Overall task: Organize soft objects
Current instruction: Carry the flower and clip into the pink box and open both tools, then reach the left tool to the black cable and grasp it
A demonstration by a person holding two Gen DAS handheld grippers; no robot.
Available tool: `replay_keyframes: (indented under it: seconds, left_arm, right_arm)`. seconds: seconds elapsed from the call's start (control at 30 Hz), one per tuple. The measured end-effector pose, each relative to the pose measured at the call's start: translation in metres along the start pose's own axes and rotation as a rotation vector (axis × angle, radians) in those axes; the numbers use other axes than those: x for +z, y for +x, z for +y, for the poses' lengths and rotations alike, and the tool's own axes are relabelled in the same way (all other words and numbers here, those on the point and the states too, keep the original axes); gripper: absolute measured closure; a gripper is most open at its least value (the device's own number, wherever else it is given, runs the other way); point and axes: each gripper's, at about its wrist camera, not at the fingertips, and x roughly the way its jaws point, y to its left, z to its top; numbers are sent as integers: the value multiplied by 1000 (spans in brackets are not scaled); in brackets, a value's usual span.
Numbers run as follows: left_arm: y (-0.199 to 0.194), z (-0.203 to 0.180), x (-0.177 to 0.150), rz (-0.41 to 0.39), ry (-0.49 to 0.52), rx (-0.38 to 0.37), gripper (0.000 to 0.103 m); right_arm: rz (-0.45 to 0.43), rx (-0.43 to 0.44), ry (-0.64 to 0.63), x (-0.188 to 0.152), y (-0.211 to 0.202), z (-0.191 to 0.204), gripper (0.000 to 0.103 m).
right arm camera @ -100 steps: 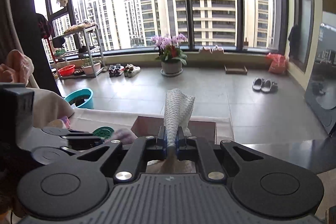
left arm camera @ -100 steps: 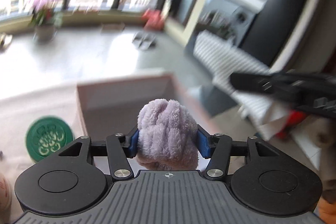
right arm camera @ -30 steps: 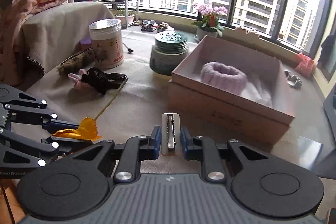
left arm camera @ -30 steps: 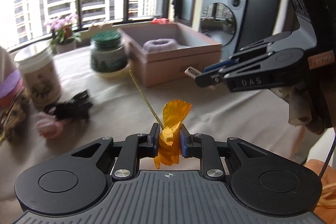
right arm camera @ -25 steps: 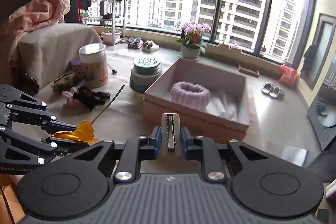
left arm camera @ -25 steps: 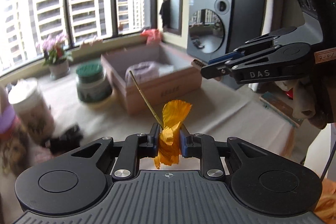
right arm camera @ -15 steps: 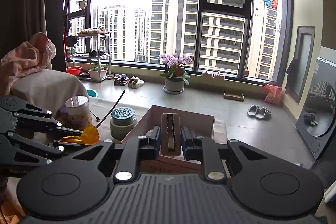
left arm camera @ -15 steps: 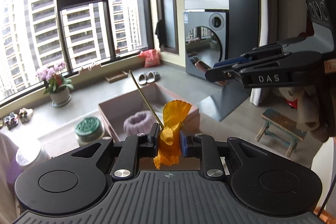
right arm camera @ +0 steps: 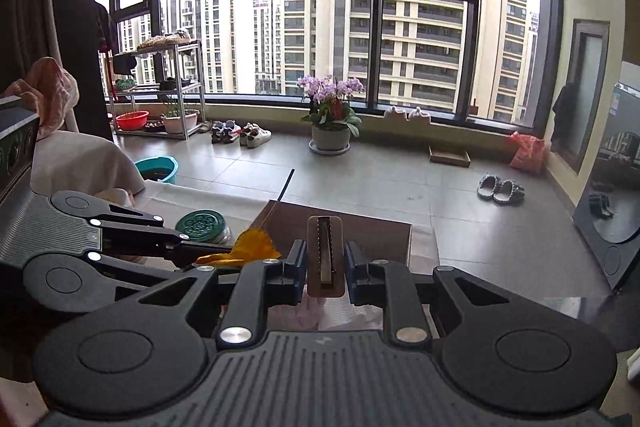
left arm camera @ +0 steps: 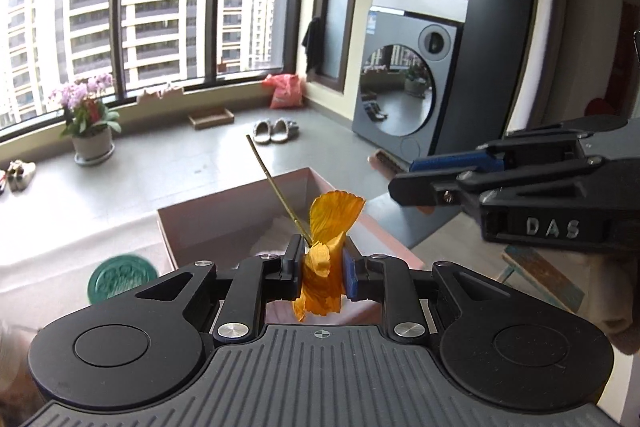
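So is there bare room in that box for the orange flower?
The box looks bare along its left wall, beside the white fabric. Its near half is hidden behind the jaws. The green-lidded jar crowds its left side.

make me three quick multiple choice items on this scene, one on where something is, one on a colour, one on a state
1. Where is the jar with the green lid?
A. inside the pink box
B. left of the pink box, on the cloth
C. on the floor by the slippers

2. What colour is the flower held in the left claw?
A. orange
B. purple
C. white

3. What state is the right claw in?
A. wide open, holding nothing
B. shut on a small tan hair clip
C. shut on a towel

Answers:
1 B: in the left wrist view the lid sits just outside the pink box, off its left wall.
2 A: the orange flower petals bulge between the blue pads, its thin stem pointing up.
3 B: the small tan hair clip stands upright between the claw's pads.
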Motion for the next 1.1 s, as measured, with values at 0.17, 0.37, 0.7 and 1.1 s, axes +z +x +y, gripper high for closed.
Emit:
replay_keyframes:
  seconds: [0.17,0.37,0.7,1.1]
  left_arm:
    - [62,40,13,101,-153,-82,76]
    - [90,44,-4,230,-114,-67,71]
    - [48,1,-18,139,222,-46,69]
    - [2,108,-23,8,-448,-281,67]
  right_arm:
    - [105,-35,62,8,64,-18,83]
    - [251,-41,166,2,130,-38,83]
    - [304,-16,222,-12,141,-33,59]
    - [186,-87,206,7,85,-14,48]
